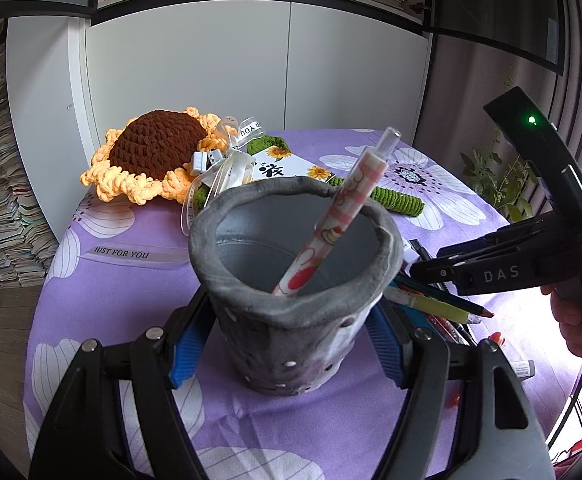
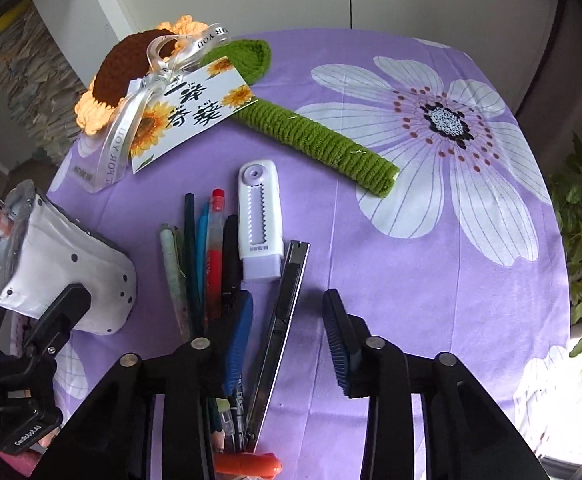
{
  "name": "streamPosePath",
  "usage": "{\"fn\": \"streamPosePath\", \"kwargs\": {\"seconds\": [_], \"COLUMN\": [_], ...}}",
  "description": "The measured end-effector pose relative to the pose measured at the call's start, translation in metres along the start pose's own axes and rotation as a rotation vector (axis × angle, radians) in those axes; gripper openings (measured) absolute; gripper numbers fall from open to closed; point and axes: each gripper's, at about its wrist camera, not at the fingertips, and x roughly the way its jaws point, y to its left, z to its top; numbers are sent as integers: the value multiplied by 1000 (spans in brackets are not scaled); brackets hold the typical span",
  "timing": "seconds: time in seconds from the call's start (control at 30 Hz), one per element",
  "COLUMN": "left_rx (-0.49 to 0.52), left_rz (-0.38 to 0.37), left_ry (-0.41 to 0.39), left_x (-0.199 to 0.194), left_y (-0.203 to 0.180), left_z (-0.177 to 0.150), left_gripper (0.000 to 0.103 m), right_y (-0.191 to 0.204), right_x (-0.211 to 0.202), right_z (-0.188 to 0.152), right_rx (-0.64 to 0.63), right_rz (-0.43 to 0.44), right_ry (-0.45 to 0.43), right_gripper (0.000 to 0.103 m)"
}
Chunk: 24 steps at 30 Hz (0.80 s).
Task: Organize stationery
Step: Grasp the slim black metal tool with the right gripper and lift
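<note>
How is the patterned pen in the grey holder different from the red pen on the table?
The patterned pen stands tilted inside the grey holder, leaning on its rim; the red pen lies flat on the purple cloth among other pens. The patterned pen is pink and white with small pictures; the red pen is plain red. Both are slim writing tools.

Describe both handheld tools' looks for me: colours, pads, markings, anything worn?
Both are black plastic frames with silver pivot bolts and ribbed blue pads. The left tool matches the right tool, whose body shows white "DAS" lettering and a green light. A pink sleeve edge shows.
</note>
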Motion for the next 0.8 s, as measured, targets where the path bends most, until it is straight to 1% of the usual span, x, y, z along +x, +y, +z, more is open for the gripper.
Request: {"fn": "streamPosePath", "kwargs": {"seconds": [0.23, 0.33, 0.37, 0.47, 0.63, 0.73, 0.8], "left_rx": [0, 0, 0, 0, -1, -1, -1], "left_rz": [0, 0, 0, 0, 0, -1, -1], "left_ry": [0, 0, 0, 1, 3, 4, 4], "left_x": [0, 0, 0, 0, 1, 1, 1], "left_y": [0, 0, 0, 0, 1, 1, 1], "left_z": [0, 0, 0, 0, 0, 0, 0], "left_gripper": [71, 71, 71, 71, 71, 72, 72], "right_y": [1, 2, 0, -10, -25, -26, -24], "right_x": [4, 5, 4, 1, -1, 1, 3], "right_z": [6, 3, 3, -1, 0, 3, 8], "right_rx": [-8, -40, -49, -40, 29, 56, 51], "right_rz": [-38, -100, -126, -169, -126, -102, -118], "right_ry": [2, -1, -3, -9, 0, 2, 2], "right_gripper": [41, 40, 37, 36, 36, 36, 36]}}
